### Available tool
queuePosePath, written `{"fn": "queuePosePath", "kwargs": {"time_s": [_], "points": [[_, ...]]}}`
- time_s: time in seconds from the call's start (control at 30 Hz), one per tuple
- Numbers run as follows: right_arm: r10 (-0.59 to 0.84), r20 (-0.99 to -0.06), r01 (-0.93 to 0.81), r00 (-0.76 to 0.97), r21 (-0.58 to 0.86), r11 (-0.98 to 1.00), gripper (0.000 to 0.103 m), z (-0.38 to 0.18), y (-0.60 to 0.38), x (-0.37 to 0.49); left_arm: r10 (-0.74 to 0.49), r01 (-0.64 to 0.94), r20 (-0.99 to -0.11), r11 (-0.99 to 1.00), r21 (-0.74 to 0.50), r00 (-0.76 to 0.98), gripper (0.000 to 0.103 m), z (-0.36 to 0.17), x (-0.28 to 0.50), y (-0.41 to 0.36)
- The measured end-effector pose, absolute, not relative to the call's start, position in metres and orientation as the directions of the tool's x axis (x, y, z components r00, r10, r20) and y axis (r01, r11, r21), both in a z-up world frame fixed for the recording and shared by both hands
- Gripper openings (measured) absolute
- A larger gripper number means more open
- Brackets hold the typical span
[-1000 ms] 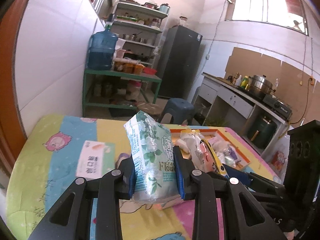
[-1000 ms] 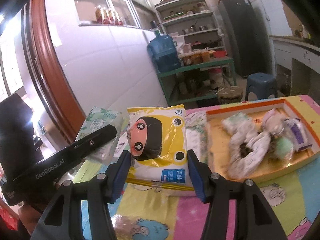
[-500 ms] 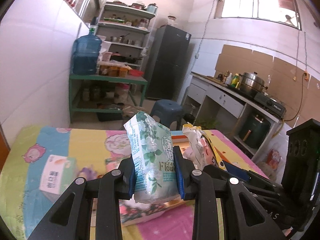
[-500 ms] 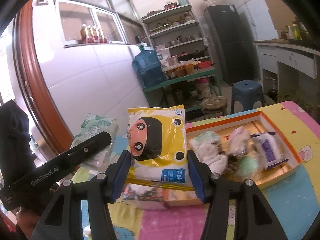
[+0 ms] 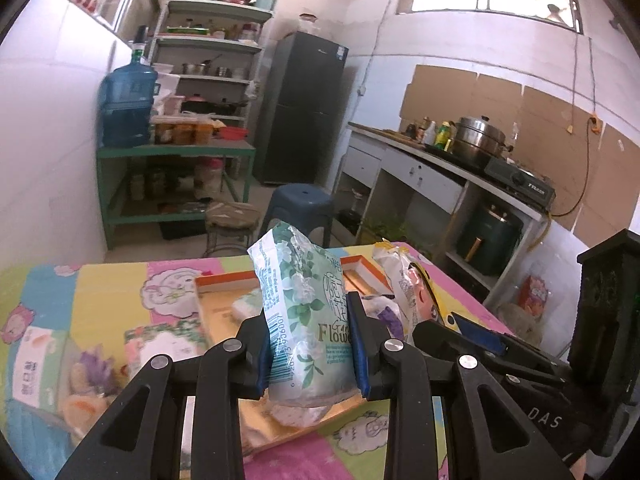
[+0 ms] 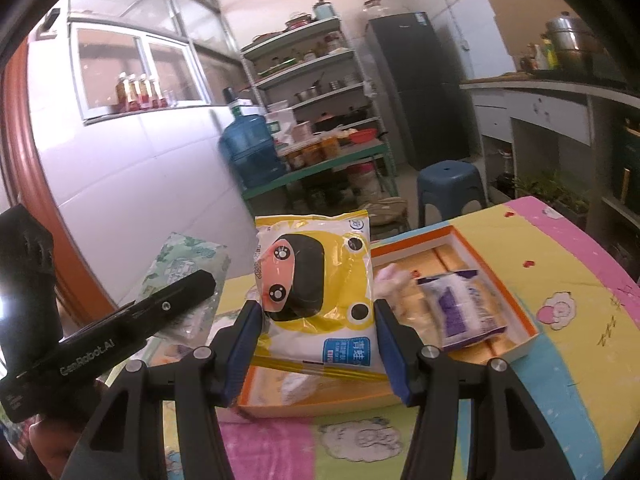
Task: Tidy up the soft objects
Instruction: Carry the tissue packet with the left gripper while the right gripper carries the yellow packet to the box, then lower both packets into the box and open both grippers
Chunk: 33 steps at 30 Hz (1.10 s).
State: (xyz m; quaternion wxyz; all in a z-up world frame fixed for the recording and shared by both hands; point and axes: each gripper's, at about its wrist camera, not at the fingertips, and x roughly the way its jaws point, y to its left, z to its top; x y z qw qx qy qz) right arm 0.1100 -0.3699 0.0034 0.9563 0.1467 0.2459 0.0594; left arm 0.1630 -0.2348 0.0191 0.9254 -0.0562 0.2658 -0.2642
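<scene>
My left gripper (image 5: 310,344) is shut on a green floral tissue pack (image 5: 304,312) and holds it above the near end of an orange-rimmed tray (image 5: 224,280). My right gripper (image 6: 318,344) is shut on a yellow frog-print tissue pack (image 6: 316,284) and holds it above the same tray (image 6: 520,320). The tray holds a purple-and-white pack (image 6: 460,308) and other soft packs. The green pack also shows in the right wrist view (image 6: 180,264), the yellow pack in the left wrist view (image 5: 408,288).
The table has a colourful cartoon cloth (image 6: 580,272). A white tissue box (image 5: 32,364) and a floral pack (image 5: 164,340) lie left of the tray. A blue stool (image 5: 300,208), green shelf (image 5: 176,152) and counter (image 5: 440,160) stand beyond the table.
Both grippers have moved right and forward over the tray with their packs. The tray now lies directly under them, and the white tissue box has slid to the left edge.
</scene>
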Motion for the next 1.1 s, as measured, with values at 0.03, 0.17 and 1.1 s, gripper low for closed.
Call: {"fn": "queuePosePath", "kwargs": {"time_s": [0.03, 0.17, 1.1], "points": [[0.181, -0.454, -0.034, 0.873, 0.313, 0.949, 0.057, 0.003, -0.375, 0.111, -0.520, 0.460, -0.462, 0.853, -0.245, 0.719, 0.032, 0.019, 0.165, -0.239], [0.164, -0.459, -0.004, 0.873, 0.329, 0.944, 0.057, -0.002, -0.394, 0.117, -0.528, 0.464, -0.461, 0.848, -0.255, 0.713, 0.032, 0.015, 0.177, -0.256], [0.119, -0.568, 0.105, 0.814, 0.346, 0.932, 0.057, -0.054, -0.448, 0.175, -0.549, 0.433, -0.575, 0.835, -0.341, 0.607, 0.032, -0.054, 0.270, -0.315]]}}
